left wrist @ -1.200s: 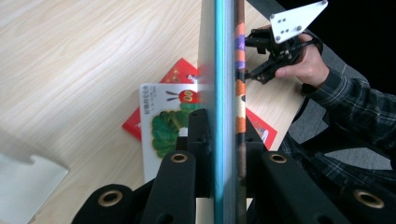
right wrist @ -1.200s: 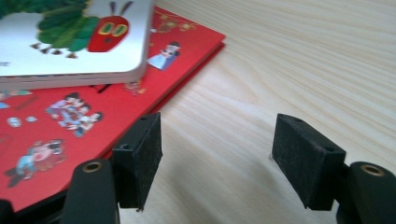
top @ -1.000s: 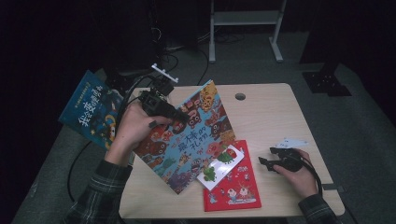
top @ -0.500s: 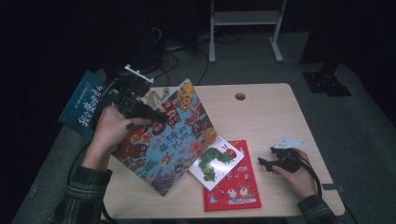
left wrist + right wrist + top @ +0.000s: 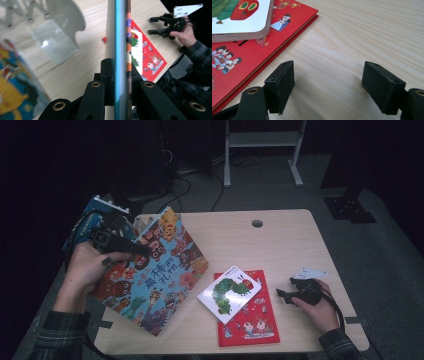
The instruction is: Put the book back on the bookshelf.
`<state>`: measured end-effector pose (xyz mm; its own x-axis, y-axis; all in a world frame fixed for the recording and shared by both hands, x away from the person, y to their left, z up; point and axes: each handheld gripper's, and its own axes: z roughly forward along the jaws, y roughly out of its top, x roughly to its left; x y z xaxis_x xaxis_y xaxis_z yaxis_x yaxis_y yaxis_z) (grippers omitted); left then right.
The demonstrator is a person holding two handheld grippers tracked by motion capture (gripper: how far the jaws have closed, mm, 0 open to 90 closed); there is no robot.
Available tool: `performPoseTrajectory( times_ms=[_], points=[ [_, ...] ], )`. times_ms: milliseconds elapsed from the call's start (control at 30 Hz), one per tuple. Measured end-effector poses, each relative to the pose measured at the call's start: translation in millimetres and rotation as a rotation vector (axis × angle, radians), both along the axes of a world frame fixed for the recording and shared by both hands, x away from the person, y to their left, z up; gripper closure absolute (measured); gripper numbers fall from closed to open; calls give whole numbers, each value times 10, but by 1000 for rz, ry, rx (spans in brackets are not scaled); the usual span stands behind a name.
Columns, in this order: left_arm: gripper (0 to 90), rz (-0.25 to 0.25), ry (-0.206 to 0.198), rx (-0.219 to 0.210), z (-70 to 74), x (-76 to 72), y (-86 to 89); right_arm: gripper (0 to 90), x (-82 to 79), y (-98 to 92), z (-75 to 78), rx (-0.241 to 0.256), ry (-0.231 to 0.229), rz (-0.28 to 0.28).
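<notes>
left gripper [image 5: 131,247] has its jaws clamped on the top edge of the big animal picture book [image 5: 150,280], which is tilted up over the left end of the table [image 5: 290,240], lower corner near the table's front edge. in the left gripper view the book [image 5: 120,50] is edge-on betw the jaws, thin cover w/ pages.

handling, as i judge it: large, flat, fairly stiff but thin, so it'll flop and swing if held by one corner; glossy cover prob slippery. best grip is mid-edge near the spine, pads square on the board.

right gripper [image 5: 290,296] rests on the table to the right of the red book [image 5: 247,320], jaws wide apart, nothing betw them. small caterpillar book [image 5: 229,292] lies on top of the red book.

hard to tell: the clear bookstand [image 5: 60,37] past the table's left end is half hidden behind the big book; another blue book [image 5: 87,222] left of the table is mostly in the dark.
</notes>
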<state>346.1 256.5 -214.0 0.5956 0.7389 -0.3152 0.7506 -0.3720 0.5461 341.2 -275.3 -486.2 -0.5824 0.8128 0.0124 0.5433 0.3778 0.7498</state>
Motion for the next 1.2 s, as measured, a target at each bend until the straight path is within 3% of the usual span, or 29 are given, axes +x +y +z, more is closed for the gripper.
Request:
performPoseTrajectory(
  times_ms=[467,767,1033,1200],
  points=[
    [808,127,22,23,-47,-164,606,249,9,-8,0,-2,0,-4],
    [808,240,36,10,-88,-210,978,249,13,-11,1,2,3,-12],
    [808,299,48,12,-103,-191,1143,249,18,-15,1,0,1,-14],
    [808,337,61,42,-89,-104,1183,248,20,-15,1,0,2,-16]
  ],
)
